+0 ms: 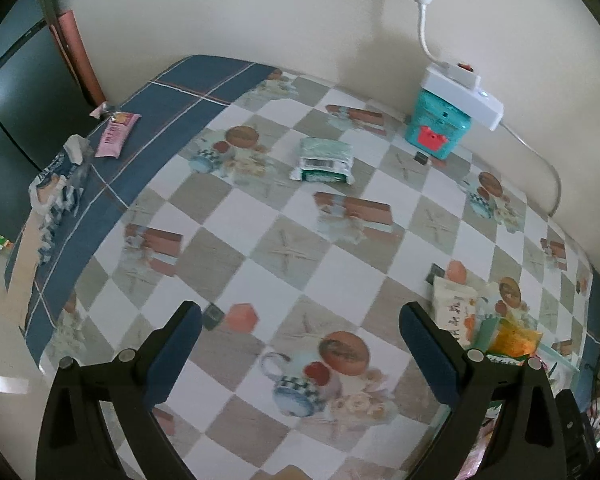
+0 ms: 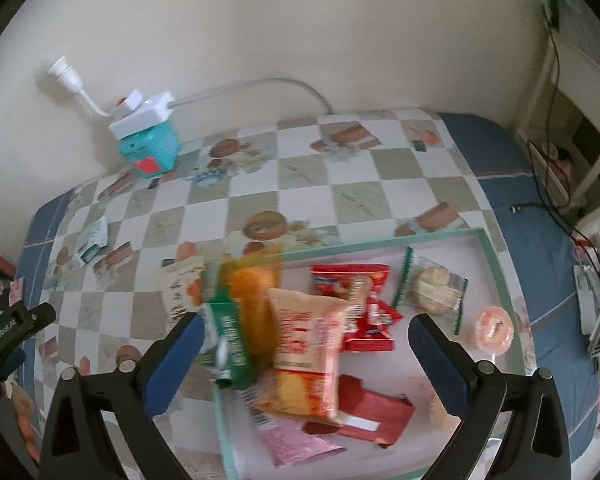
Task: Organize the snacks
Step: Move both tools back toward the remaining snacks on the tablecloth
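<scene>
On the worktop (image 1: 380,264) with its checked cloth, my left gripper (image 1: 300,344) hung over a bare patch with its jaws wide apart and nothing between them. My right gripper (image 2: 306,354) hung over the tray (image 2: 496,264), and its jaws were wide apart too, with the snacks below them but not pinched. Most snacks lay in a heap in the tray: a tan packet (image 2: 312,344) on top, a green packet (image 2: 230,344) and an orange packet (image 2: 256,312) leaning on the tray's near edge, red packets (image 2: 356,292) behind, a clear bag of biscuits (image 2: 432,288), a round orange sweet (image 2: 494,330), a red box (image 2: 374,410) and a pink sachet (image 2: 300,446). Some snacks were still out on the cloth. I saw a pale green packet (image 1: 324,160) lying flat near the middle, well apart from the tray. A pink bar (image 1: 116,136) and a blue and white bag (image 1: 58,188) lay at the far left edge. I thought the next good step was to fetch the pale green packet with my left side, as it was the nearest. To do it well, I would come down over its short sides, keep the jaws wide until they sat around it, then close gently so it did not crush. The teal box (image 1: 436,126) with the white power strip (image 1: 466,94) on top stood close by, so I would stay away from its cord.
</scene>
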`<state>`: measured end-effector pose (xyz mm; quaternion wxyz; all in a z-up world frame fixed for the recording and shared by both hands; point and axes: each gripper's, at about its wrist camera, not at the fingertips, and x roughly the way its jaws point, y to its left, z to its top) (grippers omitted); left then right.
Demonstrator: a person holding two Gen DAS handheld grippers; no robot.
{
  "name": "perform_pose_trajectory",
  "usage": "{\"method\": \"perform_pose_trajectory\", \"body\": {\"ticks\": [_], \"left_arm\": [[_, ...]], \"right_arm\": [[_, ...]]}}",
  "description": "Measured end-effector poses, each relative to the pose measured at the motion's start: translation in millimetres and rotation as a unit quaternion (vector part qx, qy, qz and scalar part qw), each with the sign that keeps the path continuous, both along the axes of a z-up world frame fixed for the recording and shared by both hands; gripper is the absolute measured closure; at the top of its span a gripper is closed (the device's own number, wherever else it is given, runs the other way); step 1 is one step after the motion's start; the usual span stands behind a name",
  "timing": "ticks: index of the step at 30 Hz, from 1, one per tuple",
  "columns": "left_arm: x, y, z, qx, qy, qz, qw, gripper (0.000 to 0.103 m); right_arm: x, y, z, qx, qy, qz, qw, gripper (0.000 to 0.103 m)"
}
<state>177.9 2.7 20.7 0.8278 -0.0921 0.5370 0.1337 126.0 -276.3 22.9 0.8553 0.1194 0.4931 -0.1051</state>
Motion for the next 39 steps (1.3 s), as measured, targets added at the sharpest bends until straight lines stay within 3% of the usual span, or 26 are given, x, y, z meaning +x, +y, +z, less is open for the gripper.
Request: {"method": "perform_pose_trajectory", "body": {"ticks": [13,23,39], "left_arm": [[-18,60,11,0.004,-0.003,0.040,0.9992,0.004],[-22,95,0,0.001,0.010,0.065,0.9978,0.004],[20,80,-47,-0.011,0.042,0.046,0.9980,0.004]], "right_arm": [[-1,54,18,0.012,-0.013,0.029,0.999,0.000],[7,87,-1,0.053,0.000,0.048,0.997,0.000],[44,109,-44,0.077,-0.022,0.094,0.992,0.000]]}}
